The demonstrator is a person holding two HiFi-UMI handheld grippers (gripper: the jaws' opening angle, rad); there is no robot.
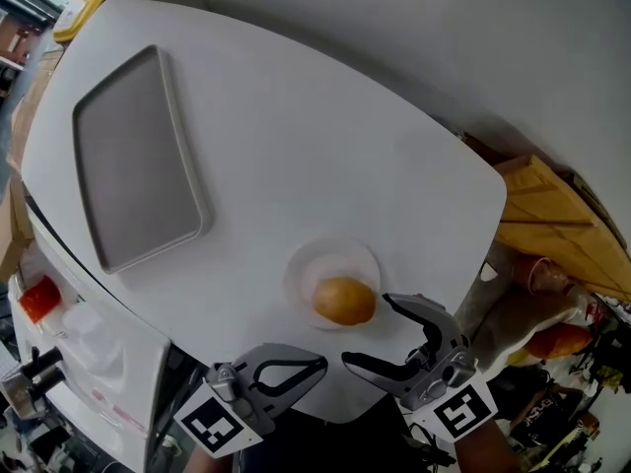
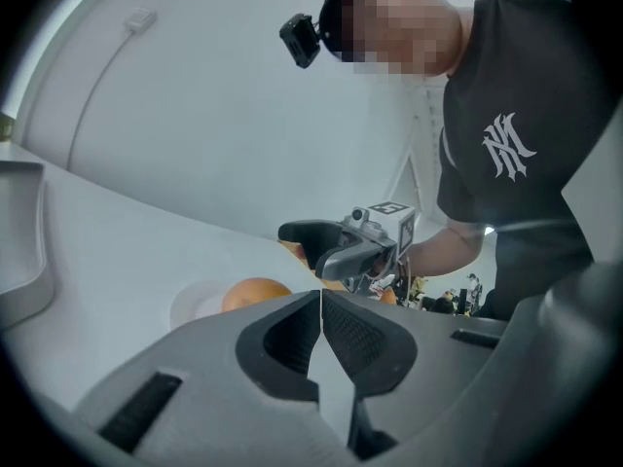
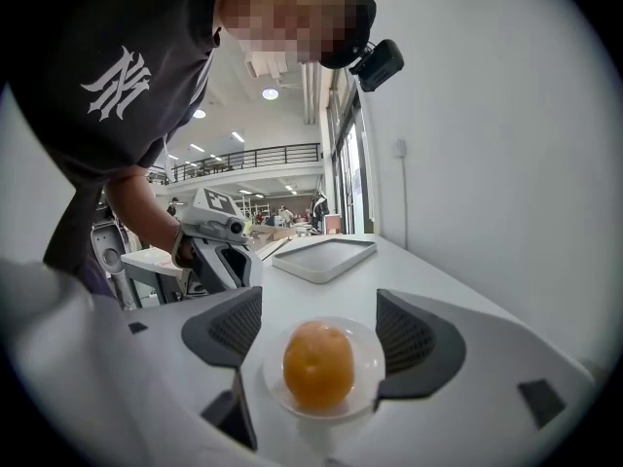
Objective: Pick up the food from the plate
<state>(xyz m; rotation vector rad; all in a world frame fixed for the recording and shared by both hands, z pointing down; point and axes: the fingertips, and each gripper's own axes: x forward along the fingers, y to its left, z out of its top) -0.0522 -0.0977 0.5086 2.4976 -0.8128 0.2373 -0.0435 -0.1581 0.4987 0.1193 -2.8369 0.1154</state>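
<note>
Head view: a white desk (image 1: 296,136) seen from steeply above, with both grippers at its near edge.
Tray: a grey tray (image 1: 133,161) with a raised rim lies toward the desk's far left, well apart from everything else on the desk.
Plate: a small clear round plate (image 1: 330,256) rests flat on the desk close to the near edge.
Task's thing: the food (image 1: 344,301), one round orange-yellow piece, sits on the plate, on the side nearer the person.
Right gripper: the right gripper (image 3: 319,331) points at the plate from the near right, with its marker cube toward the person.
Right jaws: released and standing wide apart. In the right gripper view the food and plate show in the gap between the two ribbed pads, with clear space on either side, and neither pad touches the food.
Left gripper: the left gripper (image 1: 317,368) hangs at the desk's near edge, just beside the right gripper and apart from the plate.
Left jaws: clenched, pad against pad, with nothing between them. In the left gripper view the food shows beyond them.
Person: a dark short-sleeved shirt (image 2: 516,115) with a white emblem, and a small black camera (image 2: 300,39) on the head.
Beside the desk: yellow-brown cardboard (image 1: 552,215) lies off the right edge.
</note>
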